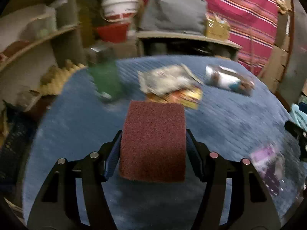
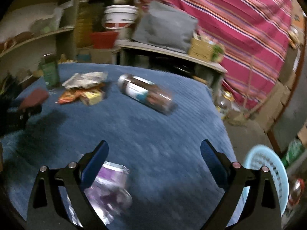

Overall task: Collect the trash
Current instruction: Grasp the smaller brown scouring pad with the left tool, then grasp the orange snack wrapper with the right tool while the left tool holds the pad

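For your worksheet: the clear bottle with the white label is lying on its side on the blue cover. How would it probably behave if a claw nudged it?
The clear bottle would likely roll, since it lies on its round side. The ribbed blue cover might slow it. Its smooth wall may prove slippery.

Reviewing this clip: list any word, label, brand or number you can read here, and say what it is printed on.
No text can be read in either view; motion blur smears all print.
Green bottle: label print, blurred.
Clear jar lying on the blue cloth: label, blurred.
Silver and orange wrappers: print, blurred.
Purple packet: print, blurred.
Red scrub pad in the left claw: no print.
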